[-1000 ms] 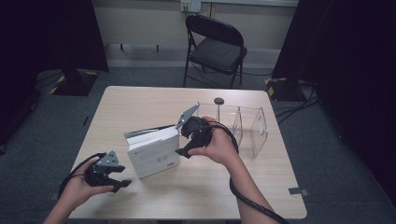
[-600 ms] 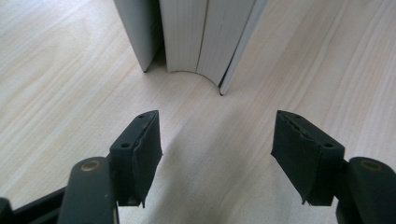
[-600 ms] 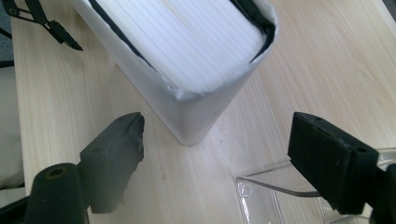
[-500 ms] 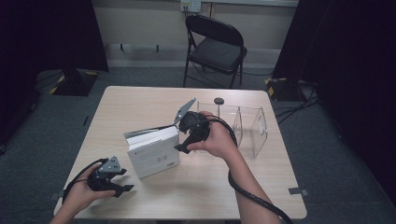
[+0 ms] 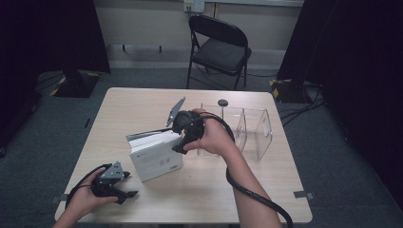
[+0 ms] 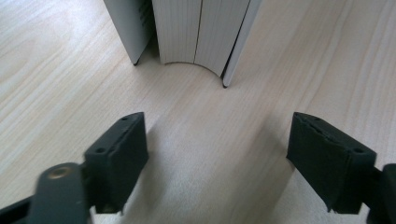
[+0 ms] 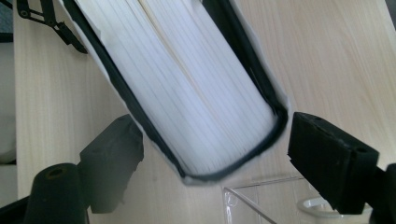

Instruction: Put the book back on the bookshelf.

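Left gripper (image 5: 124,192) has dropped back to seven o'clock, jaws just spreading, empty; right gripper (image 5: 183,145), jaws spread around the book (image 5: 154,154), now carries it alone.

A pale wood grain is being shown by the table (image 5: 142,102), light beige with fine lengthwise streaks. The book (image 5: 157,154) is being seen as white on its cover, with small dark print near one corner; in the right gripper view its page block (image 7: 187,88) is being displayed as white with thin grey lines, edged by a black band. Both the left gripper (image 5: 124,191) and the right gripper (image 5: 177,142) are being seen in black, each topped with a grey plate. The divided holder (image 5: 254,130) is being rendered as clear. The chair (image 5: 221,47) is being shown in black, the floor (image 5: 43,137) in grey.
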